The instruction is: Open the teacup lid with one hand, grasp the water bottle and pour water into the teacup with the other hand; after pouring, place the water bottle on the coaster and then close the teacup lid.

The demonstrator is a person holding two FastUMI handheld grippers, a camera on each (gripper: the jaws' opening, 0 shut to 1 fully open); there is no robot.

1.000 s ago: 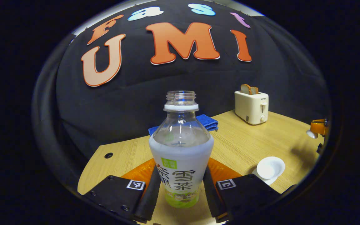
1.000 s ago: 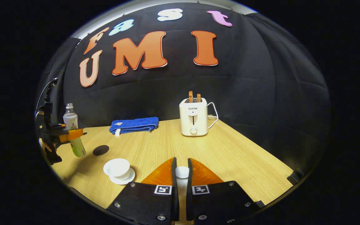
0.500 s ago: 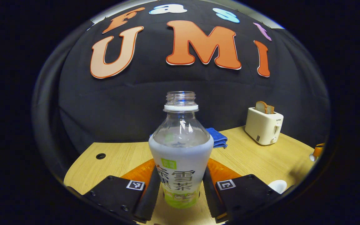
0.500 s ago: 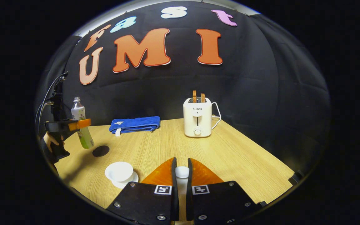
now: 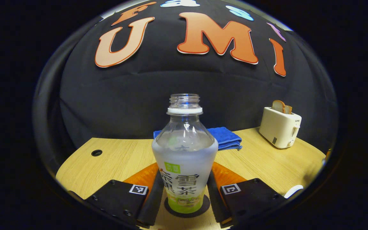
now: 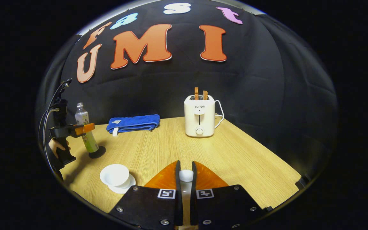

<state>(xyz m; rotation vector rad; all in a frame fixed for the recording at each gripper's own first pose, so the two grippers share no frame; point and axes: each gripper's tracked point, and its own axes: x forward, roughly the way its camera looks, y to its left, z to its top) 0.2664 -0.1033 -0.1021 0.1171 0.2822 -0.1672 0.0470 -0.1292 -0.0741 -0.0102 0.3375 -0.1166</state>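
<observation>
- standing upright between the two fingers of the left gripper (image 5: 185, 195), the water bottle (image 5: 184, 153) has its base over the dark round coaster (image 5: 203, 206); both fingers press on its labelled sides, and whether the base already touches the coaster cannot be told.
- the bottle has no cap on its neck, so letting go while it leans, or before it bears on the coaster, could tip it and spill water across the wooden table (image 5: 267, 159).
- in the right gripper view the bottle (image 6: 86, 131) sits on the coaster (image 6: 98, 152) a little off its middle, as far as that far-off sight allows; a base overhanging the rim would rock when the fingers spread.
- the right gripper (image 6: 185, 177) pinches the white teacup lid (image 6: 186, 175) by its knob, fingers pressed nearly together on it; a small smooth knob could slip or twist in that hold.
- the open teacup (image 6: 114, 174) on its saucer (image 6: 125, 187) lies near the coaster, well to the left of the lid; a lid lowered off-centre could knock the cup's rim, shove the cup on the saucer, or slop out water.
- the blue towel (image 6: 133, 123) and the toaster (image 6: 199, 115) stand well apart from all this and pose little risk.
</observation>
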